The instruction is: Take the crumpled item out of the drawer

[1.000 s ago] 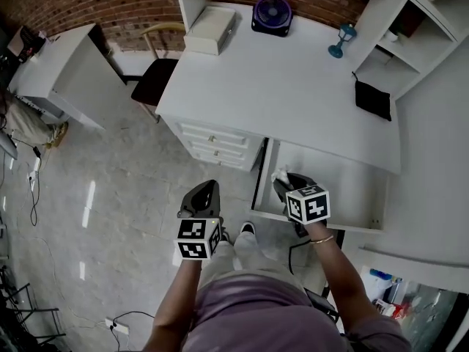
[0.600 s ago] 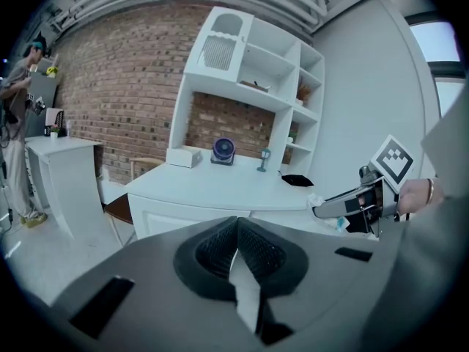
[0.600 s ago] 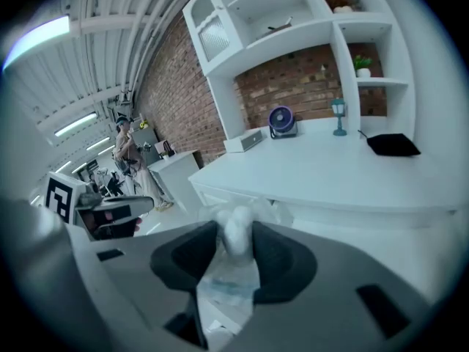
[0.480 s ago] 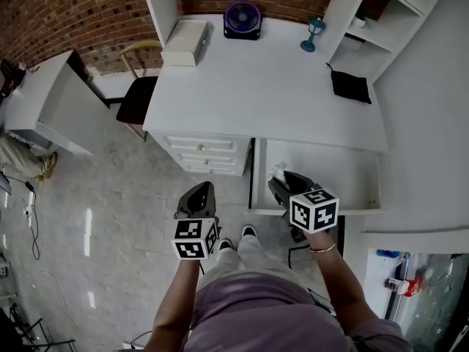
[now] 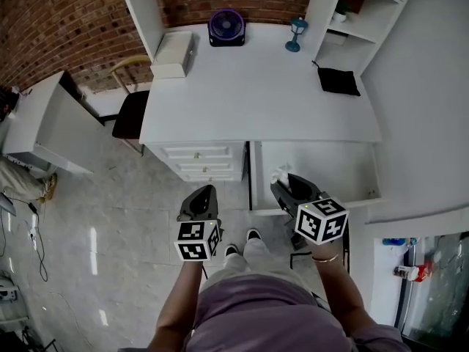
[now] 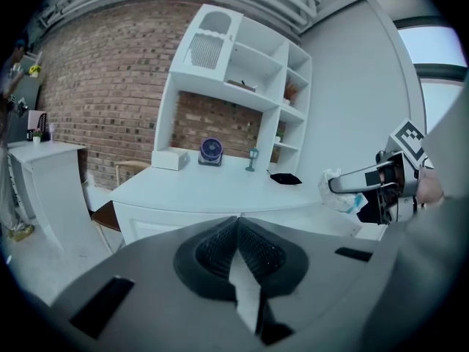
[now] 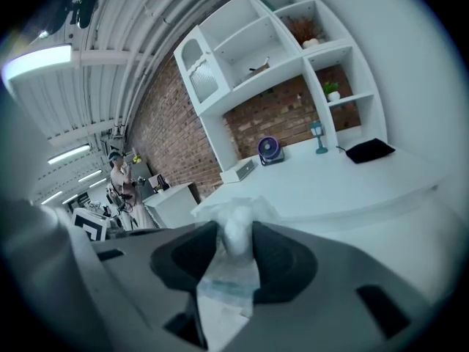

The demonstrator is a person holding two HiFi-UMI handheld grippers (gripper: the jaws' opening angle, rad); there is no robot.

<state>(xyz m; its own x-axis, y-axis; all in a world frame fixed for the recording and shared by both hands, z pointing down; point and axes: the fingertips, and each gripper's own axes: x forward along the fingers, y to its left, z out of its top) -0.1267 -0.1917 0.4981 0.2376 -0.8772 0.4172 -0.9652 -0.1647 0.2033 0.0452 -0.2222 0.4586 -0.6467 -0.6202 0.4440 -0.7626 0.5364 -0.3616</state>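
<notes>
A crumpled white wrapper (image 7: 236,229) with a bluish patch sits pinched between the pads of my right gripper (image 7: 236,251). In the head view the same crumpled wrapper (image 5: 279,176) shows at the tip of my right gripper (image 5: 284,184), held above the front left corner of the open white drawer (image 5: 344,169). From the left gripper view the wrapper (image 6: 335,191) hangs off to the right in the other gripper. My left gripper (image 6: 237,249) has its ribbed pads pressed together with nothing between them; in the head view the left gripper (image 5: 204,198) hovers over the floor, left of the drawer.
The white desk (image 5: 242,101) carries a white box (image 5: 174,53), a purple fan (image 5: 226,27), a blue goblet (image 5: 296,34) and a black cloth (image 5: 338,81). A closed drawer stack (image 5: 198,163) sits left of the open drawer. A chair (image 5: 130,112) and side table (image 5: 51,123) stand at left.
The head camera has shifted, so the desk now sits more squarely in view. Both grippers keep their places relative to the drawer, the right one still holding the wrapper.
</notes>
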